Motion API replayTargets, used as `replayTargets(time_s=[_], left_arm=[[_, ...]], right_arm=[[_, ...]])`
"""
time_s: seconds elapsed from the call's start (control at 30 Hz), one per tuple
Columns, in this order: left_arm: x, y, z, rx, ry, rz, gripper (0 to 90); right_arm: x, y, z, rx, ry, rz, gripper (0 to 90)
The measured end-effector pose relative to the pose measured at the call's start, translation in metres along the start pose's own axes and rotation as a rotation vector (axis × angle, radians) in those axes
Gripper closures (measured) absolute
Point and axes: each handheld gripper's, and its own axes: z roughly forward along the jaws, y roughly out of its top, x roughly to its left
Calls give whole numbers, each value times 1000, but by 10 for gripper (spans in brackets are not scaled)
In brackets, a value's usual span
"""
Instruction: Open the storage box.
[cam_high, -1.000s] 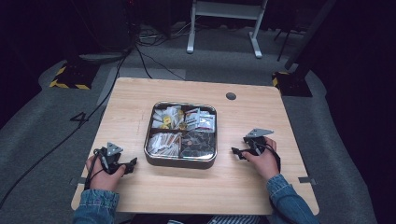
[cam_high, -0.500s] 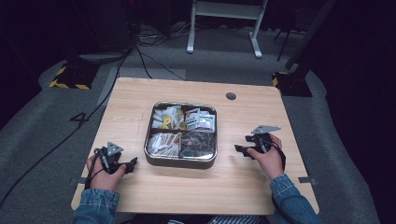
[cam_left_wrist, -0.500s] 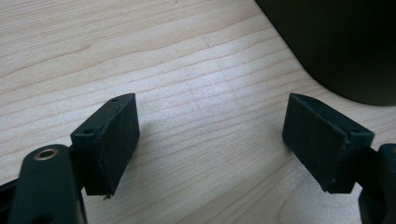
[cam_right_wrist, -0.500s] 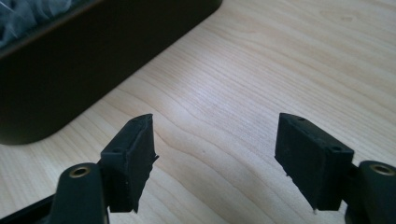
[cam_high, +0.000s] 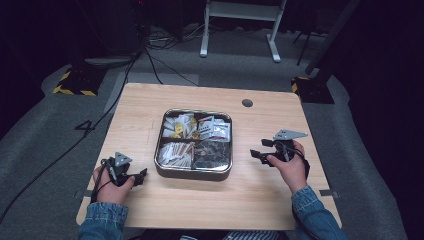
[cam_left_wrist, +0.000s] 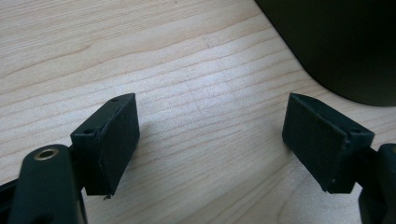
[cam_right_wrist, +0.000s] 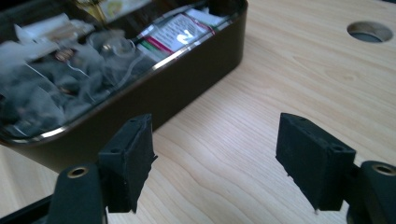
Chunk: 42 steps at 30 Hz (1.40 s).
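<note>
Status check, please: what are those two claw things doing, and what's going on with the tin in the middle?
Left gripper open, empty. Right gripper open, empty, beside tin. Tin full of packets, untouched. Nothing in the way.

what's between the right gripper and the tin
Nothing visible. The right gripper is open and empty, with bare table between its jaws and the tin; the near wall stands before the packets inside.

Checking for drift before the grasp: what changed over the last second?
The right tongs lifted off the table beside the tin; their jaws have just been closing then reopening slightly, with nothing between them. The left tongs and the tin stayed put.
</note>
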Motion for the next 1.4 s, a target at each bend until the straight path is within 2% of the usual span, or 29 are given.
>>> replayTargets(time_s=[0.07, 0.23, 0.4, 0.43, 0.6, 0.93, 1.07, 1.27, 1.33, 1.4], left_arm=[[0, 0, 0, 0, 0, 1, 193], [0, 2, 1, 0, 2, 1, 193], [-1, 3, 3, -1, 0, 0, 193], [-1, 3, 3, -1, 0, 0, 193], [-1, 3, 3, -1, 0, 1, 193], [-1, 3, 3, -4, 3, 1, 195], [-1, 3, 3, -1, 2, 2, 195], [-1, 3, 3, -1, 0, 3, 195], [-1, 3, 3, 0, -6, 12, 195], [-1, 3, 3, 1, -8, 15, 195]], right_arm=[[2, 5, -2, -27, 18, 3, 282], [4, 11, -3, -50, 36, 12, 281], [9, 21, -3, -56, 53, -5, 274], [11, 26, -2, -63, 72, -7, 275], [17, 39, 2, -78, 94, -29, 275], [29, 61, 14, -79, 119, -69, 268], [36, 73, 25, -59, 137, -94, 268], [45, 89, 38, -61, 157, -114, 269], [48, 93, 43, -53, 162, -117, 272], [50, 97, 46, -27, 179, -110, 316]])
